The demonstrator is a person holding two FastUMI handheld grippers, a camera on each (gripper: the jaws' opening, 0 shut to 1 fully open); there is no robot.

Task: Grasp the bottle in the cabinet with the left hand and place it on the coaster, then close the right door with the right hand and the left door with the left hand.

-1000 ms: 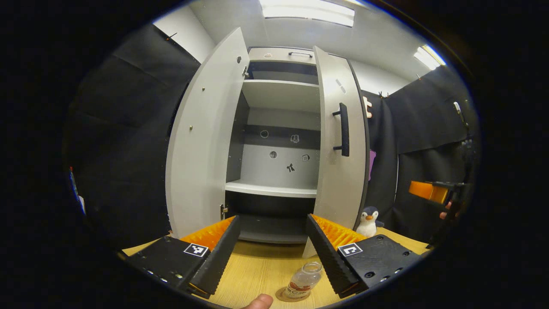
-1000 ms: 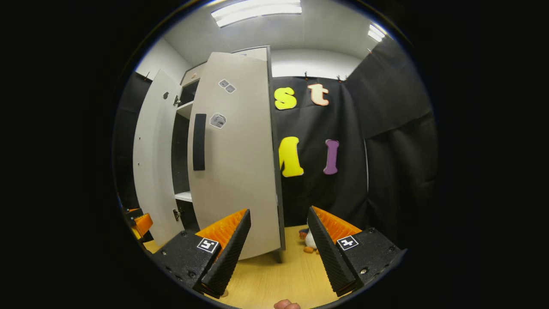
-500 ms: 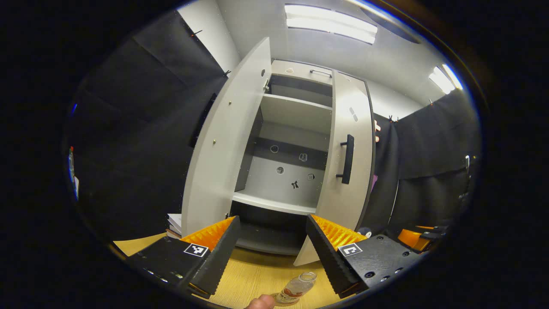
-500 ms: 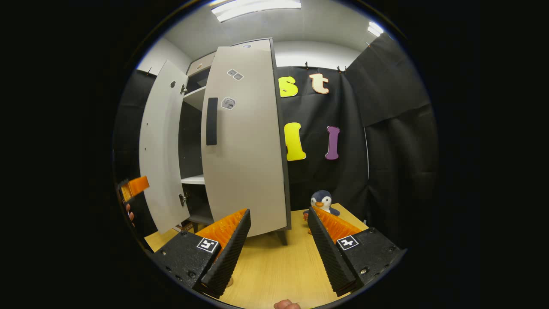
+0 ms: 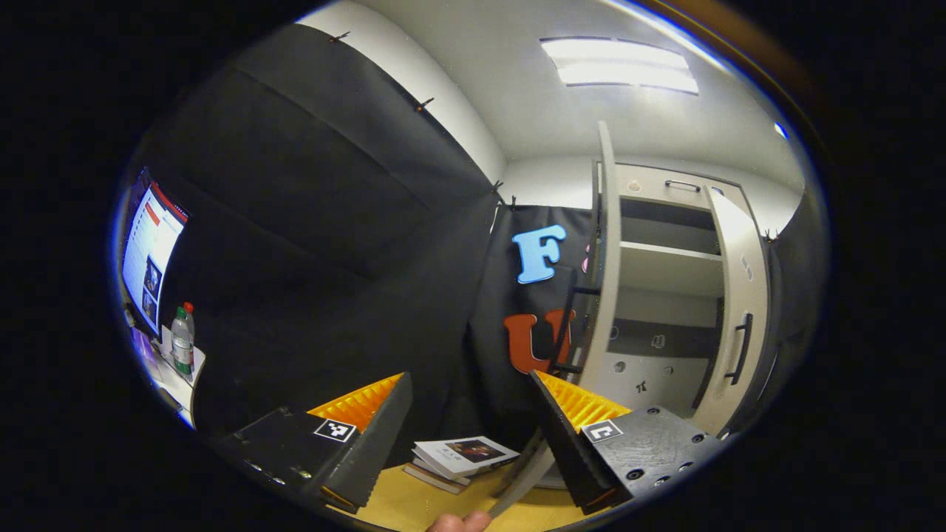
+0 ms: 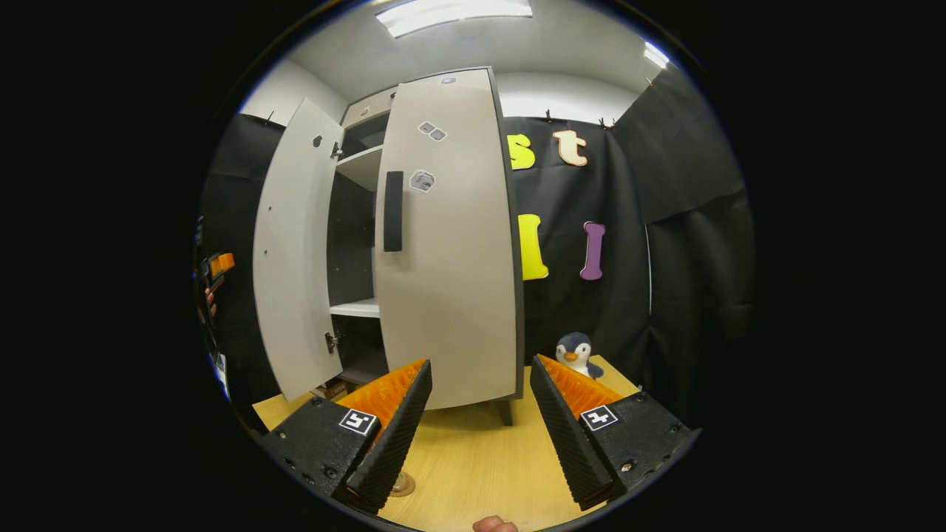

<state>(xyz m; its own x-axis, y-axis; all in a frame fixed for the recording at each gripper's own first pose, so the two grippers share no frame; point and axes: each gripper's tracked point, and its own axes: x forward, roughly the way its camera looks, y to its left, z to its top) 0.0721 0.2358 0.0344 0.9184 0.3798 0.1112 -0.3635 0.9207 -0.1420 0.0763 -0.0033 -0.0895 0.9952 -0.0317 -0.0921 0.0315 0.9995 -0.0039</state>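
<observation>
Door duty at the cabinet (image 5: 669,270). Holding the right gripper (image 6: 480,362) wide open and empty over the bench (image 6: 473,458), squarely before the right door (image 6: 451,295). Looking onto that door's outer face, with its upright handle (image 6: 393,210) high and left of the gripper and the hinge side off to the right. Judged only part-way shut: standing at an angle to the cabinet front, with a dark gap onto the shelves (image 6: 355,307) between it and the left door (image 6: 295,251). Clearly the nearer gripper for this panel, and well placed to press on the flat face near the handle edge and swing it leftward and inward.

Carrying the left gripper (image 5: 468,377) likewise open and gripping nothing, out beyond the left door and aimed along the booth wall rather than into the cabinet. From there, meeting the left door edge-on, up and to the right of the gripper, flung wide, with the long axis vertical. Needing, by the look of it, to come round behind that panel before any push toward the front. Also caught at the far left rim of the right gripper view, in a hand (image 6: 209,299).

Nothing to see on the visible shelves, suggesting the bottle step done. A round disc, probably the coaster (image 6: 403,485), peeping from behind a finger of the right gripper, with its top hidden. Elsewhere on the bench: books (image 5: 462,452) by the left door, a toy penguin (image 6: 576,353) right of the cabinet.
</observation>
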